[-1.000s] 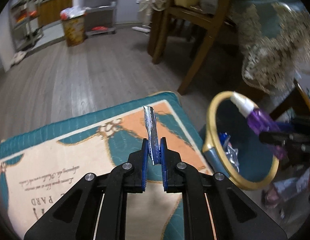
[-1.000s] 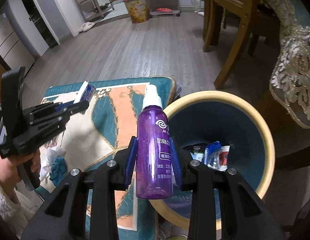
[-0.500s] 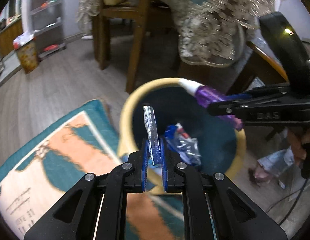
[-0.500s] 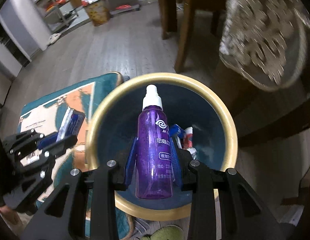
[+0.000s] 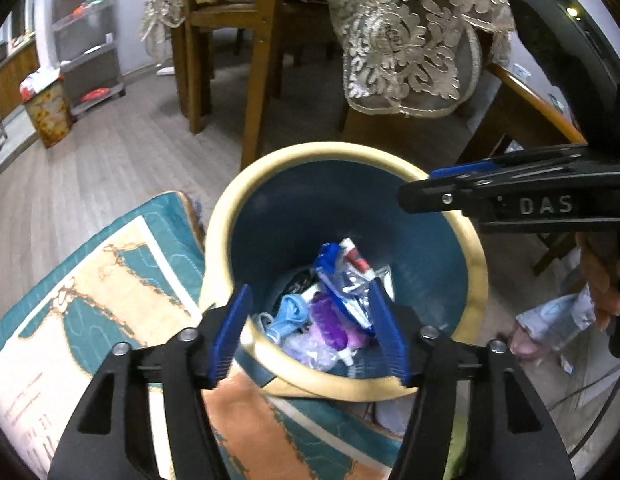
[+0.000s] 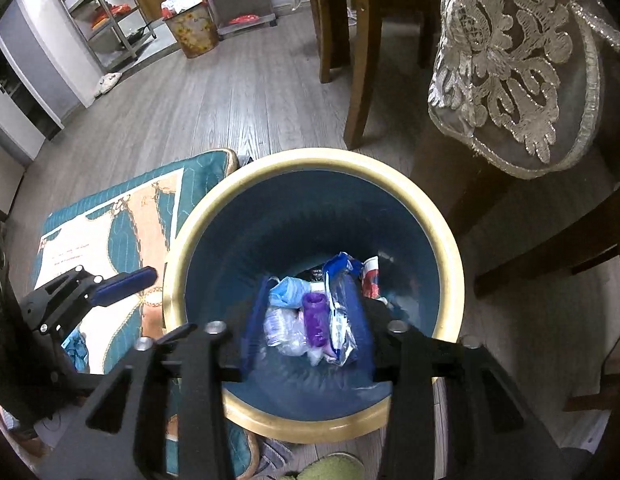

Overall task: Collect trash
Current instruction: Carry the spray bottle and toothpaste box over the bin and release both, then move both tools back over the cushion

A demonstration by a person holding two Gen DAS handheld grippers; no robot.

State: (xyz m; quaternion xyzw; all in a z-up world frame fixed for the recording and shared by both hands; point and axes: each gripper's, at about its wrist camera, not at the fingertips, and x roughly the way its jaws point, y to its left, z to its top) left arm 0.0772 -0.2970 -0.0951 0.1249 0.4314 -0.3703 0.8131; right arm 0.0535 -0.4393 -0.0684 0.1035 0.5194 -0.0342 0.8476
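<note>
The trash sits at the bottom of the round bin [image 6: 442,240], which is blue inside with a pale yellow rim. In the pile are a purple bottle [image 6: 314,318], a blue and silver wrapper [image 6: 340,312], a light blue mask [image 6: 287,292], a crinkly clear bag [image 6: 283,330] and a small white and red tube [image 6: 370,276]. All of it lies low in the bin, well below the rim. The right gripper [image 6: 307,322] hangs right over the mouth of the bin, its blue fingers are spread wide and it holds nothing. The left gripper [image 5: 310,332] is over the near edge of the bin, next to the rug [image 5: 109,280], and its fingers are spread wide and empty too. So both pieces look dropped in, and this step seems about done. To do it well, both grippers should lift straight up so they do not bump the rim or tip the bin. The fingers should be kept wide so nothing sticks to the pads and comes back out. Then it is good to look around the rug and the wooden floor [image 6: 229,92] for more trash. There is a bit of blue stuff [image 6: 75,350] on the rug by the left gripper, but I cannot tell what it is. A chair [image 6: 362,60] and a lace cloth [image 6: 522,64] stand close behind the bin, so the grippers should move away from them.
</note>
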